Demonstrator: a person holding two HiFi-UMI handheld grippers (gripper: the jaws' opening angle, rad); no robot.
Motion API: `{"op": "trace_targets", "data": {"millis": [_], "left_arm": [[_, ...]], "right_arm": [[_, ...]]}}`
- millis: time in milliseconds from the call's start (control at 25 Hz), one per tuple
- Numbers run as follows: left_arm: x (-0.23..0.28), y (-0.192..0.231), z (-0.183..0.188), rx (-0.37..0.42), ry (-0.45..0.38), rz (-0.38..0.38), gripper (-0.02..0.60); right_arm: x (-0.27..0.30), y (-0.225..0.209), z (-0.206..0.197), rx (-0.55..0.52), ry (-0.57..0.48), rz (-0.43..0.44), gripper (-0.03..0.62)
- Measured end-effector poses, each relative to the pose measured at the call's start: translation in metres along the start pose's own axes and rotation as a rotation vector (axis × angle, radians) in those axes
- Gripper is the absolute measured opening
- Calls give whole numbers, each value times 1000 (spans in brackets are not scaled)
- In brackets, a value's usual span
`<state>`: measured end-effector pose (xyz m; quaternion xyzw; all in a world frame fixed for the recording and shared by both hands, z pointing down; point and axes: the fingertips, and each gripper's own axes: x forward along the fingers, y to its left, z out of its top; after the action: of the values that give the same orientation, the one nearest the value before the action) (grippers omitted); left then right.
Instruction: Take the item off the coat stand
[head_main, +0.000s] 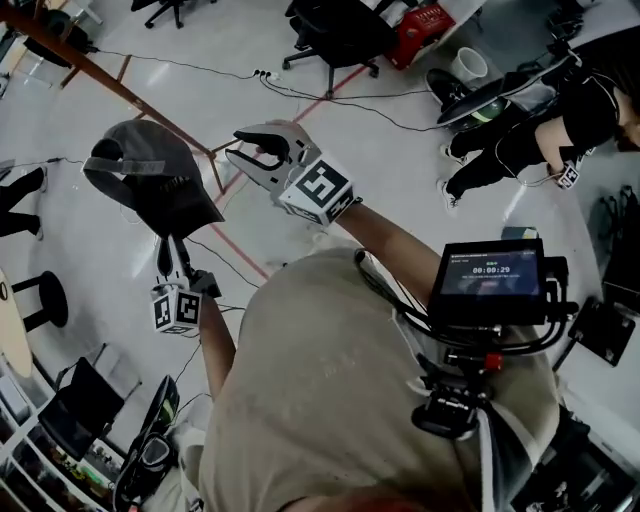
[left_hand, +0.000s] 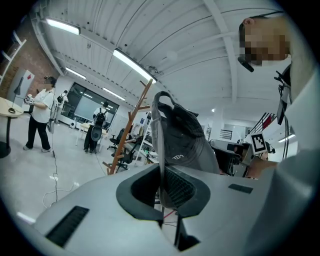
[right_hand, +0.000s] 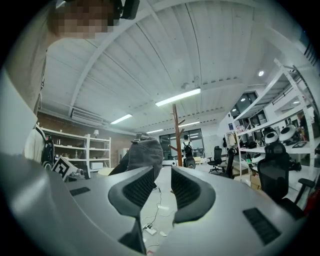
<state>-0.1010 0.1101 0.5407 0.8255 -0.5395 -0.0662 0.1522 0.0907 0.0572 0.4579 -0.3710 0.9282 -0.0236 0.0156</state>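
Cap (head_main: 150, 180), dark grey, is pinched by its lower edge in the closed fingers of the left gripper (head_main: 172, 244), held up in the air above the floor (head_main: 400, 160). In the left gripper view the cap (left_hand: 181, 142) rises straight from between the fingers, with the wooden coat stand (left_hand: 131, 131) behind it and apart from it. The right gripper (head_main: 244, 148) is raised beside the cap, not touching it. Its fingers stand apart with nothing between them, and its view shows the cap (right_hand: 143, 153) to the left of the distant coat stand (right_hand: 176, 134).
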Motion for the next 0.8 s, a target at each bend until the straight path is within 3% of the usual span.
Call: {"op": "trace_targets", "data": {"millis": [160, 320, 480, 640, 800], "left_arm": [[0, -1, 0, 3, 16, 10, 34], [13, -14, -17, 27, -11, 66, 34], [32, -32, -57, 7, 55, 31, 34], [22, 3, -33, 21, 66, 48, 34], [28, 5, -22, 47, 38, 77, 34]], "right_arm": [[-1, -3, -1, 10, 9, 0, 106], [-9, -26, -11, 8, -5, 63, 106], [-49, -60, -39, 45, 32, -25, 106], [-17, -39, -46, 32, 44, -19, 61], [-14, -44, -30, 46, -3, 13, 46]]}}
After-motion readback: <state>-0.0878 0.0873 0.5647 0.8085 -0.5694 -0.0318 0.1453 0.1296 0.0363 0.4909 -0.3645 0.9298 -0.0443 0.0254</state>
